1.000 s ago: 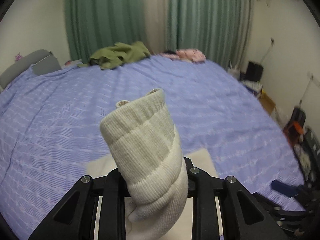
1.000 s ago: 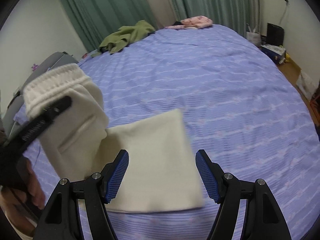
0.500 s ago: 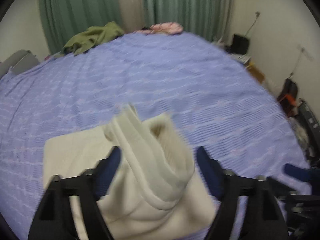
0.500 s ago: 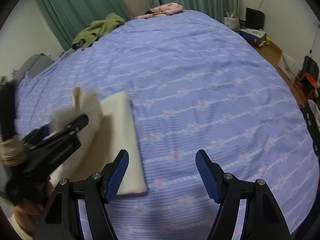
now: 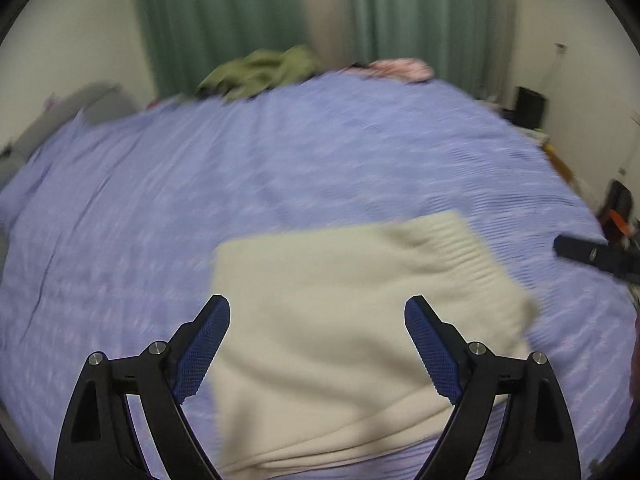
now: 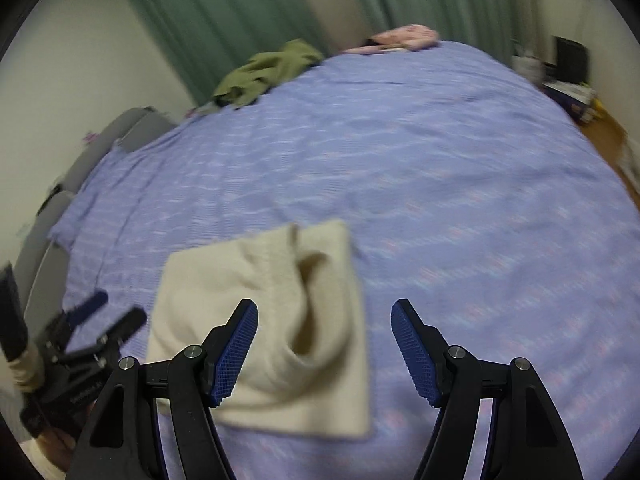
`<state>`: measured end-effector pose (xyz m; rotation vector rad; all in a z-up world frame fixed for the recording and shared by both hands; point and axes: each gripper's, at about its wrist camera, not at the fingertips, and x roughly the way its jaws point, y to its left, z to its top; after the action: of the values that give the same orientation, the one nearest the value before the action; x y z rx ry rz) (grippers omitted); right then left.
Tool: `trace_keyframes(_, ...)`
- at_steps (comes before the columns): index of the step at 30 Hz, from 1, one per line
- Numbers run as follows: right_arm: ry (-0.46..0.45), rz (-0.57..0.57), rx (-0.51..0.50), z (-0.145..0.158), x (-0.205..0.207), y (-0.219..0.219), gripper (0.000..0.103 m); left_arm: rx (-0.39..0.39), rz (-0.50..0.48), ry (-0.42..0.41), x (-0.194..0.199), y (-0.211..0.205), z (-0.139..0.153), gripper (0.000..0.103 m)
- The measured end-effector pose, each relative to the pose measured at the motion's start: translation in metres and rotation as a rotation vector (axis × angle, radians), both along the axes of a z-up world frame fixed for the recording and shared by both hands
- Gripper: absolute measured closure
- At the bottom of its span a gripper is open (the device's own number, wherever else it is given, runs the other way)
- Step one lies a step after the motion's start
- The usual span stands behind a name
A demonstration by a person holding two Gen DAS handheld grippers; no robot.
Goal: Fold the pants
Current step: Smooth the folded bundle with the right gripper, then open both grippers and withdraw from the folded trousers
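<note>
The cream pants lie folded into a thick square on the purple bedspread. My left gripper is open and empty, hovering over the near part of the fold. In the right wrist view the pants show a loose top layer curling up at the right side. My right gripper is open and empty, just above the fold's right edge. The left gripper shows open at the lower left there, beside the pants.
An olive garment and a pink garment lie at the far edge of the bed, before green curtains. A grey headboard runs along the left. Floor clutter sits at the right.
My left gripper has opened and let go of the pants' waistband end, which now lies folded over the rest. Both grippers have drawn back from the cloth.
</note>
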<state>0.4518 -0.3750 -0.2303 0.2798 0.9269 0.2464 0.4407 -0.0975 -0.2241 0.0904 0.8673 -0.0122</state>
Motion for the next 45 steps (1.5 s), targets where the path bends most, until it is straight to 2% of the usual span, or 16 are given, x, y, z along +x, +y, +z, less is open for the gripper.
trace_keyframes(8,-0.015,0.157,-0.065,-0.033,0.080,0.059,0.035,-0.123,0.098,0.092,0.010,0.053,-0.038,0.014)
trace_keyframes(10,0.011,0.169,-0.056,-0.043,0.096,0.065,0.035,-0.142,0.103,0.104,0.010,0.055,-0.045,0.015)
trace_keyframes(13,0.086,0.182,-0.060,-0.065,0.117,0.073,0.044,-0.159,0.115,0.129,0.009,0.057,-0.058,0.015)
trace_keyframes(15,0.136,0.209,-0.031,-0.077,0.122,0.076,0.045,-0.171,0.123,0.154,0.009,0.059,-0.067,0.015)
trace_keyframes(18,0.182,0.240,-0.076,-0.088,0.122,0.083,0.049,-0.193,0.125,0.231,0.006,0.062,-0.087,0.019)
trace_keyframes(20,0.166,0.248,-0.087,-0.082,0.113,0.085,0.067,-0.200,0.124,0.262,0.002,0.062,-0.094,0.020)
trace_keyframes(22,0.110,0.248,-0.094,-0.062,0.099,0.086,0.077,-0.176,0.110,0.260,-0.003,0.057,-0.093,0.020)
trace_keyframes(25,-0.018,0.250,-0.105,-0.024,0.074,0.084,0.081,-0.179,0.075,0.252,-0.010,0.049,-0.083,0.020)
trace_keyframes(27,-0.095,0.247,-0.146,-0.006,0.064,0.076,0.081,-0.178,0.043,0.243,-0.012,0.041,-0.078,0.019)
trace_keyframes(28,-0.098,0.246,-0.170,-0.008,0.068,0.068,0.081,-0.157,0.033,0.242,-0.011,0.037,-0.079,0.018)
trace_keyframes(30,-0.020,0.231,-0.166,-0.030,0.089,0.053,0.081,-0.122,0.027,0.253,-0.010,0.031,-0.085,0.018)
trace_keyframes(32,0.117,0.205,-0.154,-0.067,0.107,0.040,0.073,-0.100,0.025,0.274,-0.008,0.026,-0.092,0.018)
trace_keyframes(34,0.160,0.193,-0.136,-0.080,0.103,0.034,0.067,-0.076,0.021,0.282,-0.008,0.023,-0.095,0.018)
trace_keyframes(39,0.019,0.095,-0.171,-0.036,0.048,0.024,0.036,-0.072,0.025,0.267,-0.015,0.027,-0.088,0.018)
trace_keyframes(41,0.000,0.090,-0.165,-0.031,0.028,0.023,0.035,-0.078,0.036,0.274,-0.016,0.030,-0.090,0.017)
trace_keyframes(45,0.139,0.113,-0.167,-0.061,0.022,0.020,0.043,-0.071,0.037,0.282,-0.016,0.032,-0.092,0.017)
